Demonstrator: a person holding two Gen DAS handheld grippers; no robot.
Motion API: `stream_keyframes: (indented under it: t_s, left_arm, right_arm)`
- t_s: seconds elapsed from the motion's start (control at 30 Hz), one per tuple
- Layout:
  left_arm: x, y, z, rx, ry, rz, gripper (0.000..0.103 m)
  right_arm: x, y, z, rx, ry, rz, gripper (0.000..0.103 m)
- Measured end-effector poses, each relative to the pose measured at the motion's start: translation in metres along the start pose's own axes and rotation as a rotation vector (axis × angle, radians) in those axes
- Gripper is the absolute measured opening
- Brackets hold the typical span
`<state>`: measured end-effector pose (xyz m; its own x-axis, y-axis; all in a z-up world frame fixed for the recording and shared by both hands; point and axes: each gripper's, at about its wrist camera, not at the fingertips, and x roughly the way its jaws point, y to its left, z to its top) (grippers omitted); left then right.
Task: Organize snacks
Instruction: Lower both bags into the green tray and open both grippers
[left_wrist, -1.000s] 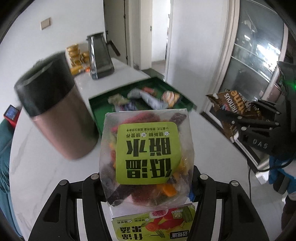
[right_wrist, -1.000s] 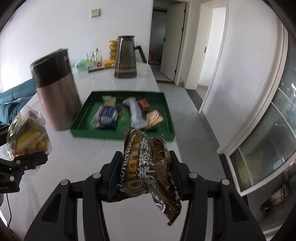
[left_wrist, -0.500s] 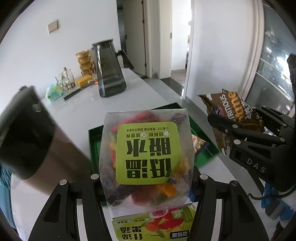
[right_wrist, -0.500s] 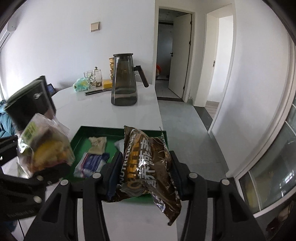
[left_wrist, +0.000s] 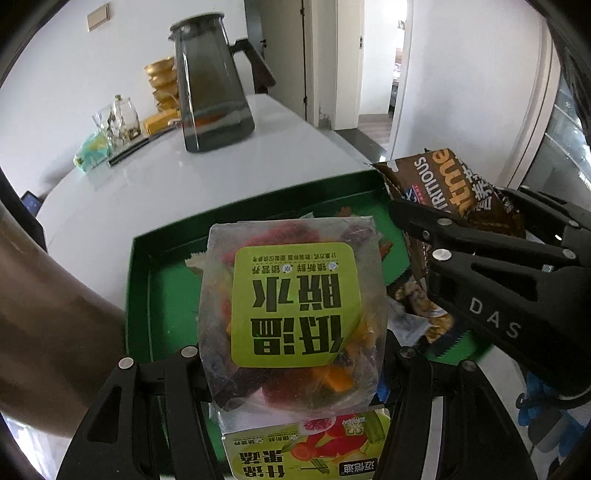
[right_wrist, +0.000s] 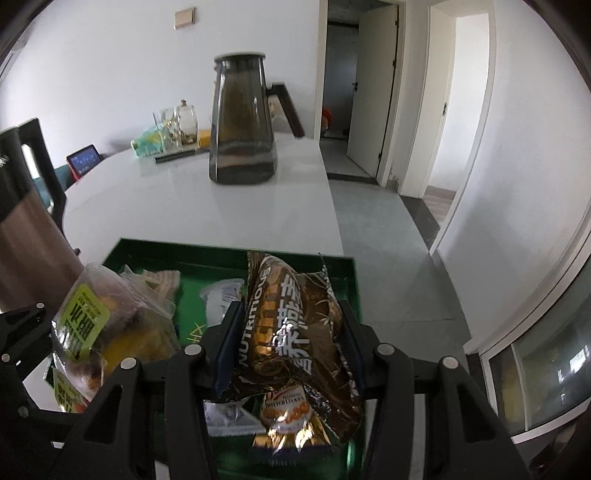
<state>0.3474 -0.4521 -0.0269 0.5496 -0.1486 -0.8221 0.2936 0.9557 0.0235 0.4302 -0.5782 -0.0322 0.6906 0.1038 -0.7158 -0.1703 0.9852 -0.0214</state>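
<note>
My left gripper (left_wrist: 295, 354) is shut on a clear bag of dried fruit with a lime-green label (left_wrist: 293, 306), held above the left half of the green tray (left_wrist: 138, 280). My right gripper (right_wrist: 288, 332) is shut on a brown foil snack packet (right_wrist: 295, 325), which hangs over the tray's right half (right_wrist: 349, 280). In the left wrist view the right gripper (left_wrist: 421, 225) and its brown packet (left_wrist: 454, 184) sit at the right. In the right wrist view the fruit bag (right_wrist: 99, 325) shows at the lower left. Several loose snack packets (right_wrist: 221, 295) lie in the tray, mostly hidden.
A tall copper-coloured canister (left_wrist: 48, 314) stands close by the tray's left side. A dark glass jug (left_wrist: 210, 85) stands further back on the white table (left_wrist: 110, 199), with jars (left_wrist: 118, 122) and gold bowls (left_wrist: 162, 85) behind it. The table's right edge (right_wrist: 332, 206) drops to the floor.
Both grippers have travelled forward and down with their packets, from short of the tray to right over it. The canister has slid to the left edge of both views.
</note>
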Motion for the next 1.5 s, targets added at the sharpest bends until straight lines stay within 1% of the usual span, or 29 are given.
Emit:
stream_keyframes:
  t_s: [0.13, 0.37, 0.43, 0.87, 1.13, 1.2, 1.4, 1.5]
  left_arm:
    - [0.007, -0.002, 0.000, 0.014, -0.006, 0.009, 0.054]
    - [0.009, -0.007, -0.002, 0.014, -0.013, 0.011, 0.054]
    - [0.012, -0.006, -0.003, 0.016, -0.012, 0.015, 0.054]
    - [0.022, -0.007, -0.002, 0.029, -0.037, 0.069, 0.057]
    - [0.024, -0.005, -0.001, 0.024, -0.039, 0.077, 0.057]
    - [0.024, -0.005, -0.001, 0.025, -0.040, 0.077, 0.057]
    - [0.024, -0.005, -0.003, 0.034, -0.045, 0.081, 0.058]
    - [0.024, -0.005, -0.003, 0.035, -0.045, 0.081, 0.058]
  right_arm:
    - [0.020, -0.001, -0.006, 0.007, 0.033, 0.009, 0.036]
    - [0.037, -0.001, -0.018, 0.013, 0.062, 0.022, 0.037]
    - [0.039, -0.002, -0.020, 0.014, 0.064, 0.019, 0.041]
    - [0.042, 0.000, -0.022, -0.005, 0.068, 0.012, 0.042]
    - [0.041, 0.000, -0.024, 0.004, 0.066, 0.002, 0.042]
    - [0.041, -0.001, -0.023, 0.008, 0.066, 0.004, 0.044]
    - [0.042, 0.000, -0.023, 0.008, 0.067, 0.003, 0.055]
    - [0.041, 0.001, -0.022, 0.009, 0.065, -0.002, 0.066]
